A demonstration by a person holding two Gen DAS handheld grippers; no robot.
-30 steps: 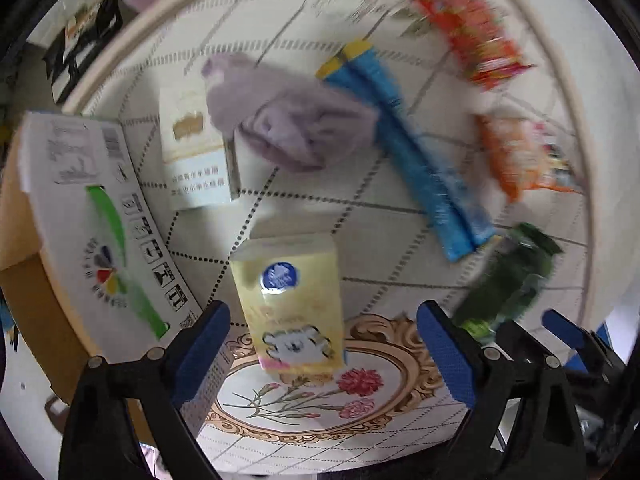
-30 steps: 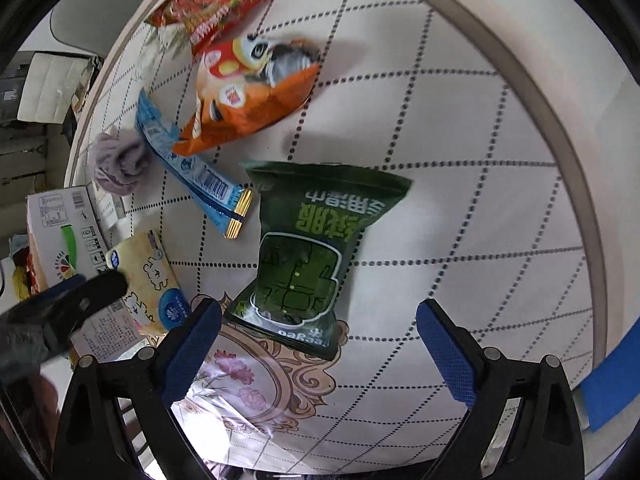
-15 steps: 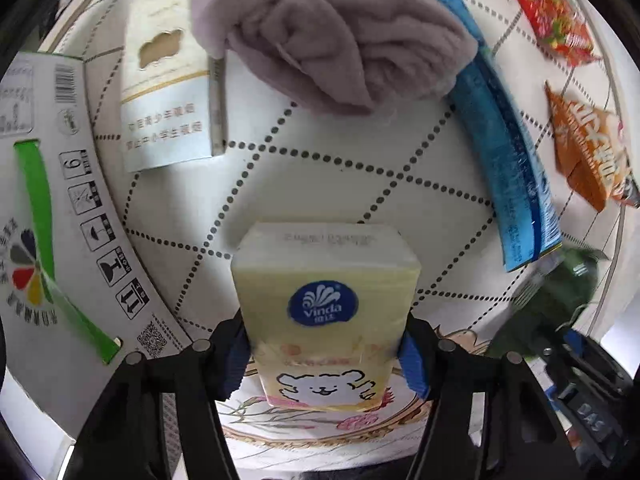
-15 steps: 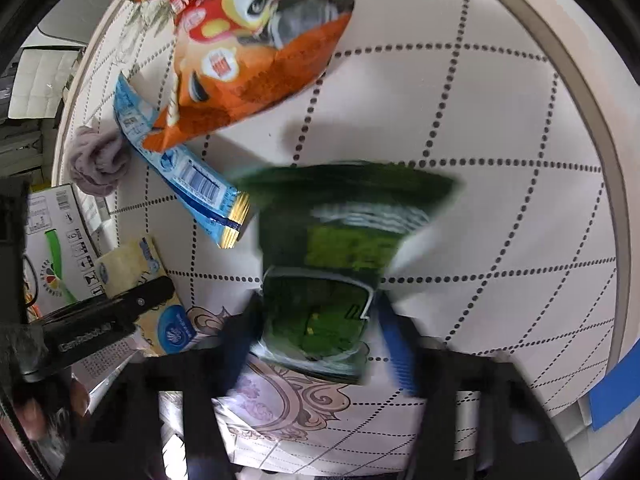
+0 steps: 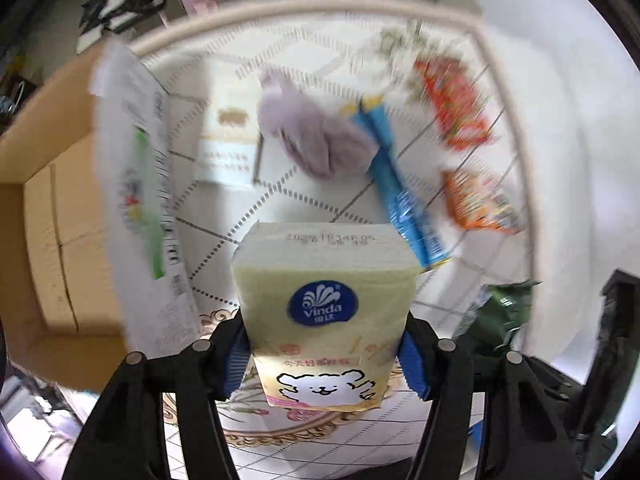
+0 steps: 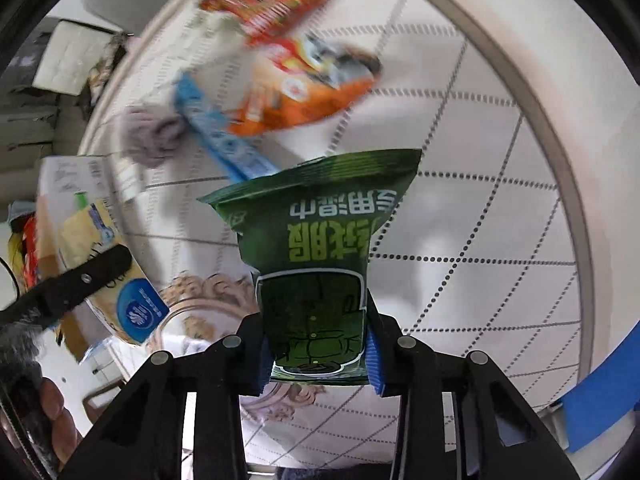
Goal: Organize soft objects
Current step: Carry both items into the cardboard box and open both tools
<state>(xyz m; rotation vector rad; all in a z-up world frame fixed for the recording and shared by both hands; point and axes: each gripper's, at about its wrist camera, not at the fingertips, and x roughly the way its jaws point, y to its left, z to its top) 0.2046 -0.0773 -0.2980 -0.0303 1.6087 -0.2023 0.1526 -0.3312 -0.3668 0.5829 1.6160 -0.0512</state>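
Note:
My left gripper [image 5: 324, 360] is shut on a yellow tissue pack [image 5: 324, 280] with a blue round logo and holds it above the table. My right gripper [image 6: 318, 360] has its jaws still closing, both pads pressing the lower part of a green snack bag [image 6: 320, 232] that is lifted off the tablecloth. On the cloth lie a crumpled purple cloth [image 5: 316, 144], a white tissue pack [image 5: 228, 148], a long blue packet [image 5: 400, 196], a red snack bag [image 5: 452, 104] and an orange snack bag [image 5: 476, 200]. The right wrist view also shows the yellow pack [image 6: 100, 240].
An open cardboard box [image 5: 52, 208] with a white printed flap stands at the table's left edge. The round table's raised rim [image 5: 516, 128] curves round the far and right sides. A hand [image 6: 56, 420] shows at the lower left of the right wrist view.
Both grippers went from open to shut on their items. The left one lifted the yellow tissue pack and the right one lifted the green bag off the table.

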